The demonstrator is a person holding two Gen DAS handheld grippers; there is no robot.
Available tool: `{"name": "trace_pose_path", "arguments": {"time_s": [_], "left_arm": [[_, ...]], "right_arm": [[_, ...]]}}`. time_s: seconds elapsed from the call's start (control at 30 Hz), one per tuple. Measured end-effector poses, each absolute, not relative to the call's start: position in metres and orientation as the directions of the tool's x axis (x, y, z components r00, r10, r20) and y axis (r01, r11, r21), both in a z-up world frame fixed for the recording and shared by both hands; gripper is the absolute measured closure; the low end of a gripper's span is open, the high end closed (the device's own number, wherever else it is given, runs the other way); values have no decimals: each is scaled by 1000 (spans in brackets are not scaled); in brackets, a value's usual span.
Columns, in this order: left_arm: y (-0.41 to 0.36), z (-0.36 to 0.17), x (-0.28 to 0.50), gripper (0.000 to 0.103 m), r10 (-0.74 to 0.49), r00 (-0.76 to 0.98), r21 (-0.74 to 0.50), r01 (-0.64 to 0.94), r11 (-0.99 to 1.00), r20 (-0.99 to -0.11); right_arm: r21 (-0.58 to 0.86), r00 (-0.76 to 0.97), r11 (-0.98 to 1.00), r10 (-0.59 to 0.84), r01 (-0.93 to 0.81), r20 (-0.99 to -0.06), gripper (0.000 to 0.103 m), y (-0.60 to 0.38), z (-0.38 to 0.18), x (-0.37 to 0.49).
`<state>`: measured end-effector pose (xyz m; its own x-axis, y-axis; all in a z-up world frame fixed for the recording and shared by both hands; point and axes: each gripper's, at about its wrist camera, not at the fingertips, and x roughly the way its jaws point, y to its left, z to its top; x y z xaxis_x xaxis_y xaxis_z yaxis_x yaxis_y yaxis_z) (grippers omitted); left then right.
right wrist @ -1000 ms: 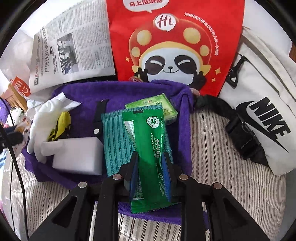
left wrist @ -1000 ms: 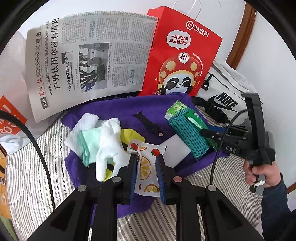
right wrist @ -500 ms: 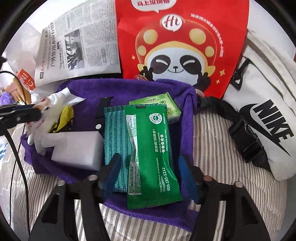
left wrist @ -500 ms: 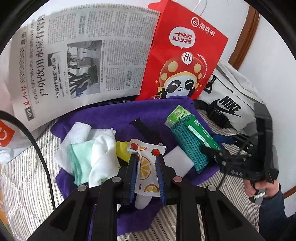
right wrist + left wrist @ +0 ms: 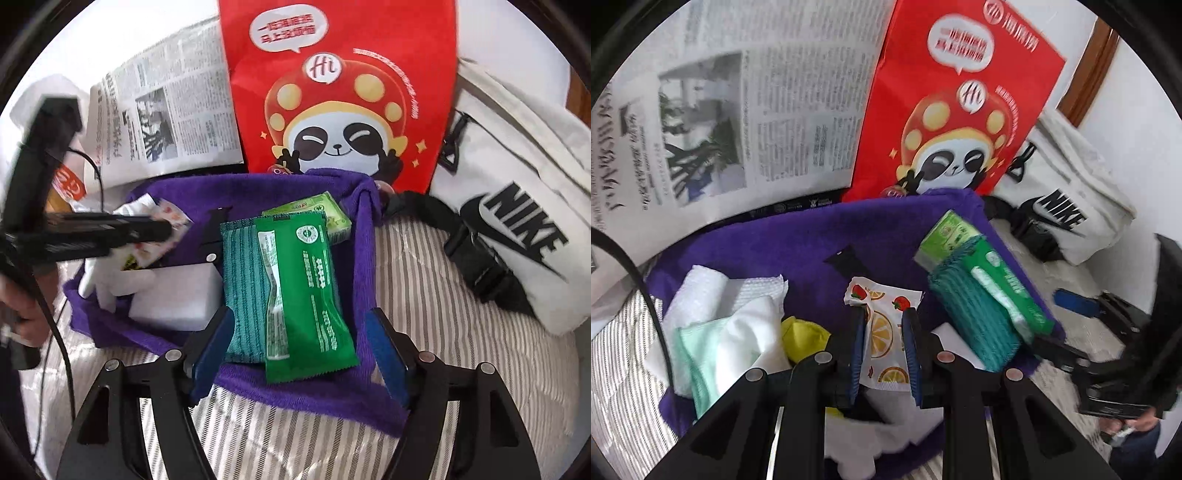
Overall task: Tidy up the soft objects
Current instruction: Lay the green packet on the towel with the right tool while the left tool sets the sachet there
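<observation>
Striped bedding (image 5: pixel 424 295) carries a purple towel (image 5: pixel 295 391). Left gripper (image 5: pixel 882 347) pinches a fruit-print packet (image 5: pixel 882 325). Right gripper (image 5: pixel 299 354) is opening, its pads clear of the green packet (image 5: pixel 306 295) between them.

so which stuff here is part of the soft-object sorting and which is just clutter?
Job:
- fruit-print packet, clamped in left gripper
- green packet, lying between right gripper's opening jaws
- teal cloth
- white sponge
- purple towel

Lying about:
- red bag
- newspaper
- Nike bag

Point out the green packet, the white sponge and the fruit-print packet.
green packet (image 5: pixel 308 291): right wrist view, middle of its face.
white sponge (image 5: pixel 177 299): right wrist view, top face.
fruit-print packet (image 5: pixel 882 325): left wrist view, orange-slice print between claw pads.
</observation>
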<state>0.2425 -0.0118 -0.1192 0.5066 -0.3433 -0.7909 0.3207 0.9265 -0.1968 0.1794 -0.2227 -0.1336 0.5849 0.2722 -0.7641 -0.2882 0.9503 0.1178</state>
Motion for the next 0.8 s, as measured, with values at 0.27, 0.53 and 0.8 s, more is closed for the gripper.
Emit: {"name": "trace_pose_path", "arguments": {"time_s": [0.27, 0.53, 0.8], "left_arm": [[-23, -140, 254, 80, -295, 491, -148, 317, 937, -820], [-31, -138, 250, 70, -276, 480, -126, 320, 939, -833], [-32, -120, 237, 41, -226, 504, -72, 306, 949, -833]], "right_arm": [[198, 575, 948, 309, -248, -758, 30, -230, -133, 178], [182, 576, 951, 297, -250, -761, 30, -228, -127, 169], [177, 594, 949, 303, -263, -745, 30, -228, -108, 155]]}}
